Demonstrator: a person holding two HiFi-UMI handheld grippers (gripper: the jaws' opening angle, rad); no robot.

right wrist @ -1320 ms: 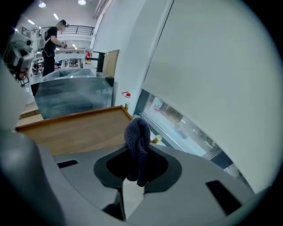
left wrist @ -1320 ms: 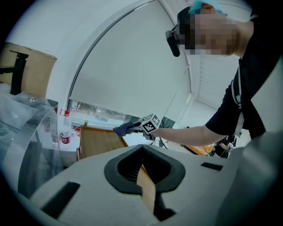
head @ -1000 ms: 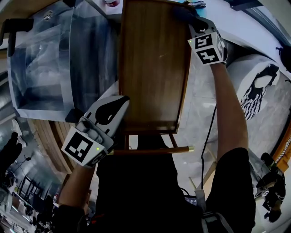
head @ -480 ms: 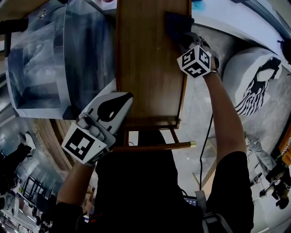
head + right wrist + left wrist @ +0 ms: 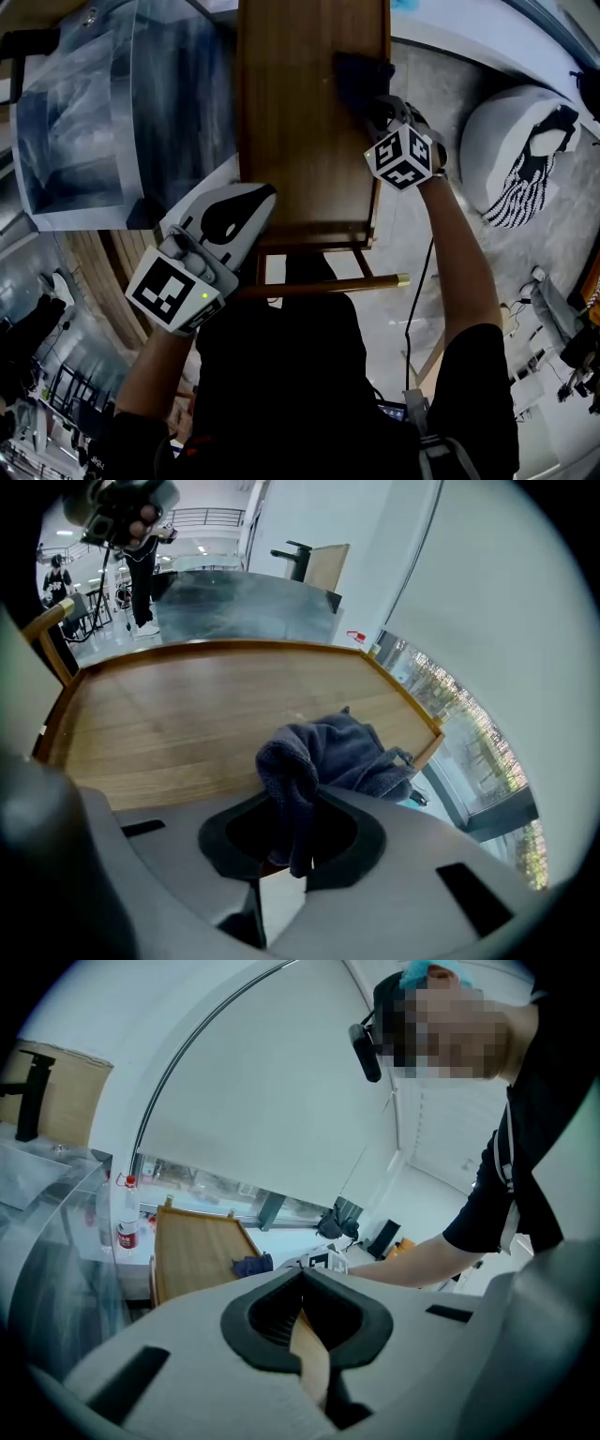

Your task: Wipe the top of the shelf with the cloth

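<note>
The right gripper (image 5: 281,860) is clamped on a bunched dark blue cloth (image 5: 328,747), which rests on the wooden shelf top (image 5: 187,724) close to its right edge. The left gripper (image 5: 305,1330) pinches the shelf's raised rim (image 5: 314,1372) at the near left corner.

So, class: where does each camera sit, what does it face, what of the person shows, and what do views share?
Head view: on the head, steeply down at the shelf; both arms, left hand-held gripper, right hand-held gripper show.
Left gripper view: rides that hand-held gripper, shut on the shelf's edge, looks along the shelf; torso, right arm show.
Right gripper view: behind jaws shut on the cloth, looks across the shelf; hardly any body.
Shared: shelf and cloth.
</note>
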